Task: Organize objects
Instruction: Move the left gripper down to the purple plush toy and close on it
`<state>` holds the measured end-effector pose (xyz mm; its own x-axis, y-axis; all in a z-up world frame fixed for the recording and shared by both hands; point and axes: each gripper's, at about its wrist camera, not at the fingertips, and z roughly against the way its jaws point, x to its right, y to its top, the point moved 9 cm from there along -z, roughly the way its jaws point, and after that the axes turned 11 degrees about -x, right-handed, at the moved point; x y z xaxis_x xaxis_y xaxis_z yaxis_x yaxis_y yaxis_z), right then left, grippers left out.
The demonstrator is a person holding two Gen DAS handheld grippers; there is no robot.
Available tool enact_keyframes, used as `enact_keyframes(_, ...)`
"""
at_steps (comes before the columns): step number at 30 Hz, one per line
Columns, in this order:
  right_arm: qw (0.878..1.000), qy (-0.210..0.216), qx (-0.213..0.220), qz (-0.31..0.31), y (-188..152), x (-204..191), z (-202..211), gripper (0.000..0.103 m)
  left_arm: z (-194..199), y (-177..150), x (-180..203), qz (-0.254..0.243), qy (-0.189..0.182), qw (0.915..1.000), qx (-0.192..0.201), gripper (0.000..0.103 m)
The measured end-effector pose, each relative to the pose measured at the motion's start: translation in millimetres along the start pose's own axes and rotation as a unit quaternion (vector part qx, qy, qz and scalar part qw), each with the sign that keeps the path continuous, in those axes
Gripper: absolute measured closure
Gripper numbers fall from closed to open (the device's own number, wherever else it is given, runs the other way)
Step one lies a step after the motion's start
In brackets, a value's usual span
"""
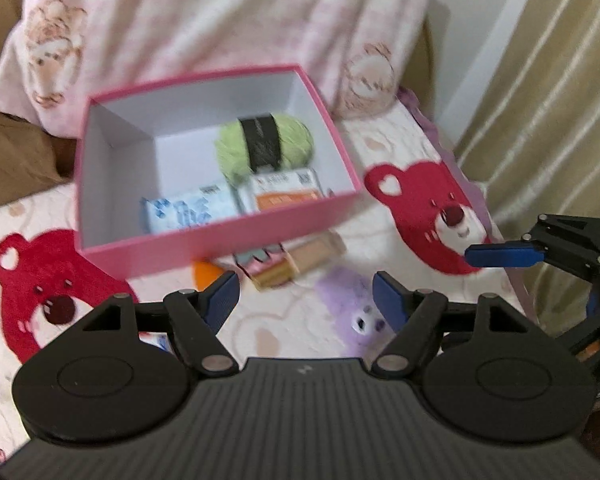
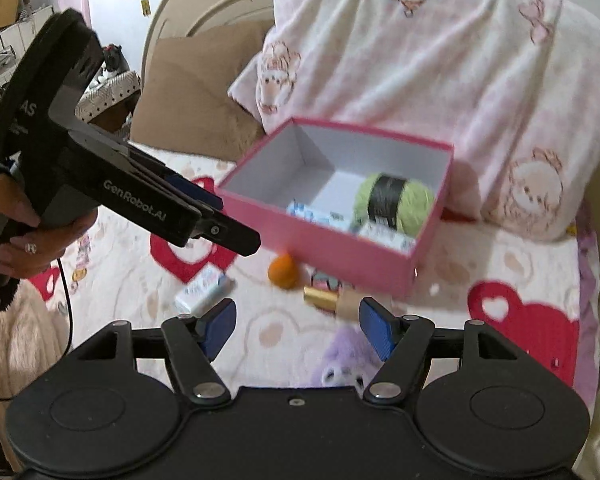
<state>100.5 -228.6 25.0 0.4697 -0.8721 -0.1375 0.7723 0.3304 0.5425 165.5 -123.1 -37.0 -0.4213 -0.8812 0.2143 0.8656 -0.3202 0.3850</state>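
A pink box [image 1: 220,236] [image 2: 332,248] lies on the bed. In it are a green yarn ball [image 1: 264,144] [image 2: 394,200], a blue-white tissue pack [image 1: 188,212] [image 2: 312,212] and an orange-white packet [image 1: 288,190] [image 2: 384,234]. In front of the box lie an orange sponge [image 1: 204,272] [image 2: 284,270], a gold-beige tube [image 1: 300,262] [image 2: 336,298] and a small pastel item [image 1: 260,258] [image 2: 324,280]. A second tissue pack [image 2: 204,290] lies to the left. My left gripper [image 1: 306,294] is open and empty above these. My right gripper [image 2: 298,326] is open and empty.
The bedsheet [image 1: 420,208] [image 2: 520,320] has red and purple bear prints. A pink pillow [image 1: 220,20] [image 2: 440,60] lies behind the box and a brown cushion [image 2: 188,92] to its left. A curtain [image 1: 560,100] hangs on the right. The right gripper shows in the left wrist view [image 1: 500,256].
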Motion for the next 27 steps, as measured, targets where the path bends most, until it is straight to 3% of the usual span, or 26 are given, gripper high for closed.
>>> enact_keyframes(7,0.999,0.013,-0.019,-0.026,-42.2,15.6,-25.2,0.030,-41.0,-19.6,23.7,-0.015,-0.013,0.9998,-0.009,0.030)
enact_keyframes(12,0.997,0.032,-0.038,-0.065,-67.3,20.6,-52.5,0.030,-84.8,-32.3,26.8,0.011,-0.036,0.9991,-0.020,0.030)
enact_keyframes(15,0.994,0.050,-0.048,-0.089,-78.9,19.6,-70.1,0.030,-109.2,-39.9,26.4,0.016,-0.036,0.9990,-0.021,0.031)
enact_keyframes(17,0.992,0.052,-0.056,-0.099,-85.2,19.9,-82.4,0.030,-124.2,-45.4,23.5,0.016,-0.016,0.9994,-0.027,0.032)
enact_keyframes(20,0.991,0.042,-0.064,-0.107,-91.3,21.0,-100.1,0.030,-138.1,-49.0,24.0,0.011,-0.029,0.9994,-0.016,0.033)
enact_keyframes(22,0.991,0.036,-0.065,-0.113,-94.1,22.2,-109.5,0.030,-146.6,-51.1,25.4,0.016,-0.043,0.9988,-0.018,0.037)
enact_keyframes(24,0.992,0.021,-0.062,-0.110,-95.7,22.0,-115.4,0.030,-154.3,-53.8,28.9,0.018,-0.062,0.9977,-0.022,0.048)
enact_keyframes(27,0.994,0.001,-0.057,-0.096,-96.9,21.3,-119.6,0.030,-161.1,-58.5,37.7,0.037,-0.111,0.9925,-0.035,0.061)
